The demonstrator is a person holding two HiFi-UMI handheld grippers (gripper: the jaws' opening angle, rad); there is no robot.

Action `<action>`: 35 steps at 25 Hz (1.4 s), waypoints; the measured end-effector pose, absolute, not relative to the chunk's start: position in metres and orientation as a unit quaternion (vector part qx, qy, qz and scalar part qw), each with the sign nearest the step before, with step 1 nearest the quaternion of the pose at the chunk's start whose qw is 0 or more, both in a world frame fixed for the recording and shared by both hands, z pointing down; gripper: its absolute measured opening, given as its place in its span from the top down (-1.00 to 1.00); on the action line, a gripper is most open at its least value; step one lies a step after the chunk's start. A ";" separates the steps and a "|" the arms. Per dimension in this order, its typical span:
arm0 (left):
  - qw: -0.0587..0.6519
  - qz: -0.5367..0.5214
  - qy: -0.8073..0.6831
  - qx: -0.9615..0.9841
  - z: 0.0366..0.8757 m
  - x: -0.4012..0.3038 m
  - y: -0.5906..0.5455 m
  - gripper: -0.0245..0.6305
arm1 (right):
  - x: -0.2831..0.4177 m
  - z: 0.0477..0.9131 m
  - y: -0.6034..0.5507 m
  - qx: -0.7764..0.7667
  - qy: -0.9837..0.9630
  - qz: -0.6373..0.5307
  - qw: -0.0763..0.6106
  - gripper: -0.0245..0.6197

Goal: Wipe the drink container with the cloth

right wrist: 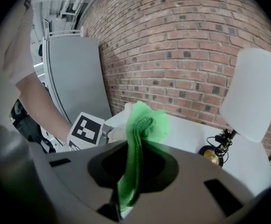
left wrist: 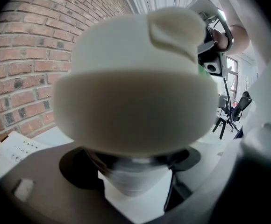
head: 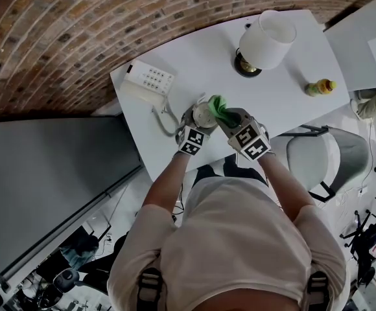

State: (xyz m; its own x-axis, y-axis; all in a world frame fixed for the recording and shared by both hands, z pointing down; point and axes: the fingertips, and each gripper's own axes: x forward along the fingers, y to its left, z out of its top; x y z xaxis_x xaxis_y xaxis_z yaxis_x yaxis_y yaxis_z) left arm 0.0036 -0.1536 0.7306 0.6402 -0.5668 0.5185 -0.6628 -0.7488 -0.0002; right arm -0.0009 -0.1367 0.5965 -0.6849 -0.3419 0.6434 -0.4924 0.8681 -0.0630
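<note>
Head view catches the left gripper with fingers closed round the drink container, and the right gripper with fingers pinching the green cloth, bunched just past their tips beside that container.

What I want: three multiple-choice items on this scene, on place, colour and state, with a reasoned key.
1. Where is the drink container? A. on the floor B. in the left gripper C. on a chair
2. What colour is the cloth? A. green B. red C. blue
3. The right gripper is: A. open and empty B. shut on a pen C. shut on the cloth
Key: 1 B, its body sits between those jaws; 2 A, bright green in the right gripper view; 3 C, the cloth rises from its closed jaws.
</note>
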 end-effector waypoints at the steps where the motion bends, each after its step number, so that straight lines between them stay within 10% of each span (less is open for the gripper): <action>1: 0.095 0.251 -0.342 0.901 0.730 0.004 -0.154 -0.33 | -0.001 0.597 -0.136 0.224 -0.910 0.115 0.331 0.80; 35: 0.094 0.236 -0.339 0.906 0.729 0.006 -0.156 -0.33 | -0.010 0.566 -0.097 0.184 -0.921 0.244 0.241 0.80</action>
State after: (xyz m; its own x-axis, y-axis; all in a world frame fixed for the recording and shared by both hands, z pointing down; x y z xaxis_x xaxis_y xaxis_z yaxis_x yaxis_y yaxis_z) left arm 0.0057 -0.1557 0.7288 0.6585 -0.5698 0.4916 -0.6583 -0.7527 0.0095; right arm -0.0099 -0.0974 0.5662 -0.8164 -0.2213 0.5334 -0.4560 0.8138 -0.3603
